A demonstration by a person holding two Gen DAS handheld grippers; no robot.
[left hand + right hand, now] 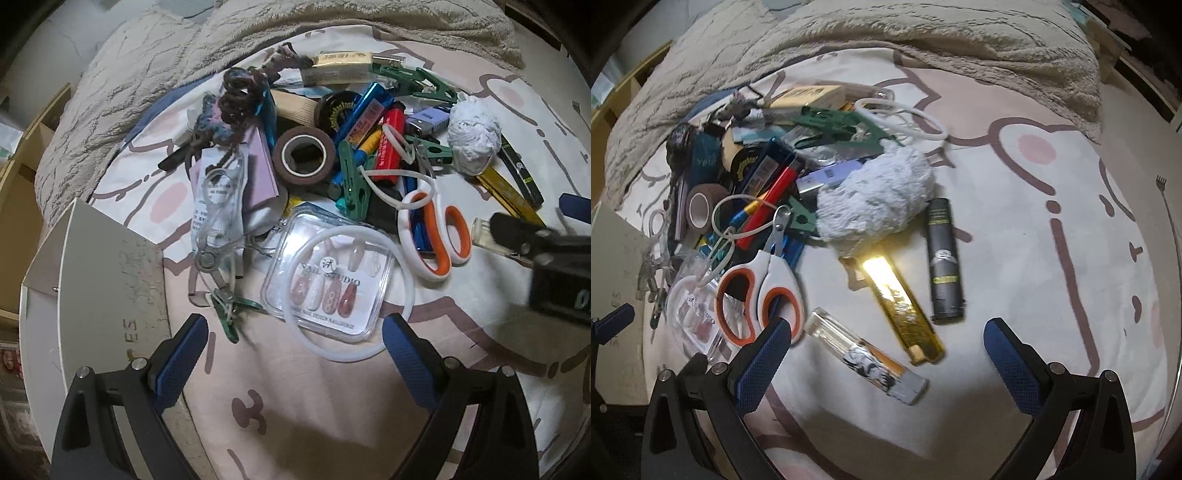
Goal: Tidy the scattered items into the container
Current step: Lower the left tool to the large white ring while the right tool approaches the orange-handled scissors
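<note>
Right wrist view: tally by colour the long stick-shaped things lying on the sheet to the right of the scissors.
Gold stick: 1
Black stick: 1
Clear stick: 1
Total: 3

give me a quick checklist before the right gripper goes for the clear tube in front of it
1. Right gripper open: ok, jaws wide apart, nothing held.
2. Clear tube reachable: ok, lies flat between the fingers, nothing on it.
3. Neighbours clear: not ok, scissors sit at the left finger, gold case close beside the tube.
4. Left gripper out of the way: ok, open over the nail box.
5. Container ready: cannot tell, only its edge shows.
</note>
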